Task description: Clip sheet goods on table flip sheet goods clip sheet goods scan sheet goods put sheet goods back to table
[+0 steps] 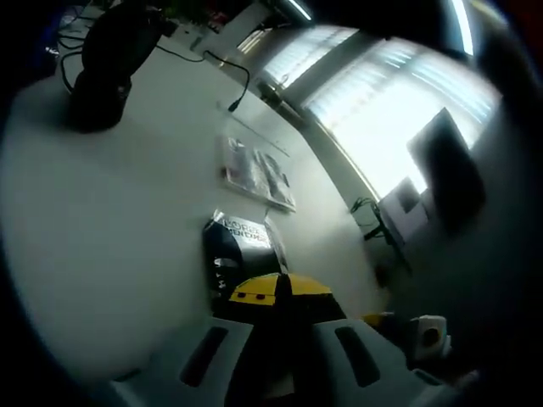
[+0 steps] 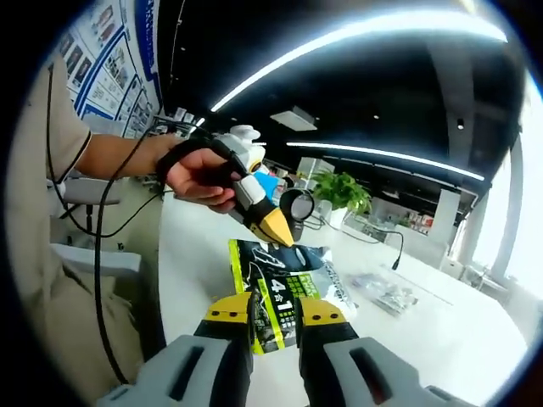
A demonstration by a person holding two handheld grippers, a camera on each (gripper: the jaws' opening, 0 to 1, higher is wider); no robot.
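**Pouch held up off the bench, both grippers on it**

- **Person's hand** (image 2: pixel 199 174): upper left of the right gripper view, well above the jaws; it holds the left gripper (image 2: pixel 270 222), whose yellow tip meets the pouch's top edge. A black cable hangs from it.
- **Pouch** (image 2: pixel 284 284): dark sheet pack with green and white print, straight ahead of the right gripper (image 2: pixel 276 315), lifted off the bench (image 2: pixel 441 339). Its lower edge runs into the narrow gap between the yellow-tipped jaws, which appear closed on it.
- **Second pack** (image 2: pixel 386 292): clear, flat on the bench, right of the jaws.
- **Left gripper view**: the pouch (image 1: pixel 242 250) sits just beyond the yellow tips; left gripper (image 1: pixel 280 292) jaws drawn together, apparently pinching its edge. A flat pack (image 1: pixel 257 174) lies farther ahead; a dark object (image 1: pixel 106 68) with a cable stands far upper left.

**Step, as judged:** the flip or the re-clip, pouch shared between both grippers. The next move calls for one gripper keeping its pinch while the other turns or re-takes the edge; loose film may slip.

**Differences between views:** the right gripper view gives the hand, a plant and ceiling lights; the left gripper view gives the bright window and the dark object.
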